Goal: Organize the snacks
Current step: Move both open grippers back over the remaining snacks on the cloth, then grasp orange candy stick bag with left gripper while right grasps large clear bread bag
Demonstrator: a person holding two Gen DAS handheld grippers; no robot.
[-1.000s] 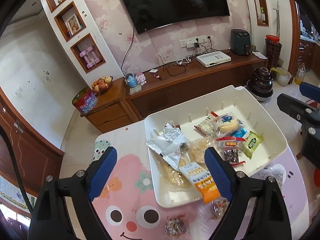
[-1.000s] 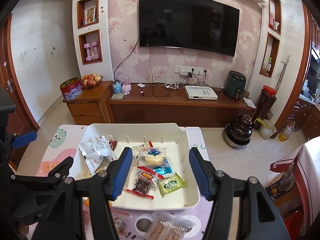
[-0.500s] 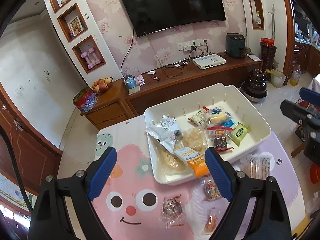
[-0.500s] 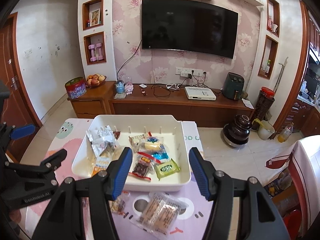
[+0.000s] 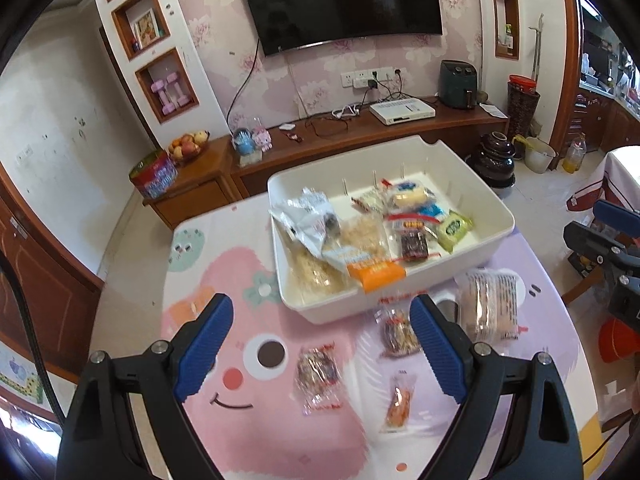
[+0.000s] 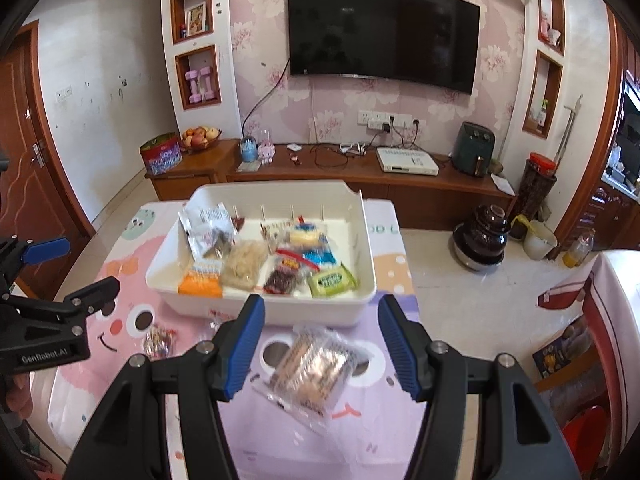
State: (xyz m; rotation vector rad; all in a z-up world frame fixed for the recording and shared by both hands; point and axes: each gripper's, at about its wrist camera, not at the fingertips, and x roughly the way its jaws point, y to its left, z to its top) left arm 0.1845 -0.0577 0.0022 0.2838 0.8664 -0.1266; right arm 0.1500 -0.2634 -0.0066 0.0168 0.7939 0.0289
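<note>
A white bin on the cartoon tablecloth holds several snack packets, among them an orange one and a green one. Loose on the cloth in front of the bin lie a clear pack of biscuits, a dark candy packet, another dark packet and a small orange packet. My left gripper is open and empty above the loose packets. My right gripper is open and empty over the biscuit pack.
The table's far edge lies just behind the bin. A wooden TV cabinet stands beyond the table. A dark pot and bottles sit on the floor at right. A red stool is by the table's right side.
Both grippers have pulled back and up from the bin. The loose packets on the cloth in front of it have come into view.
</note>
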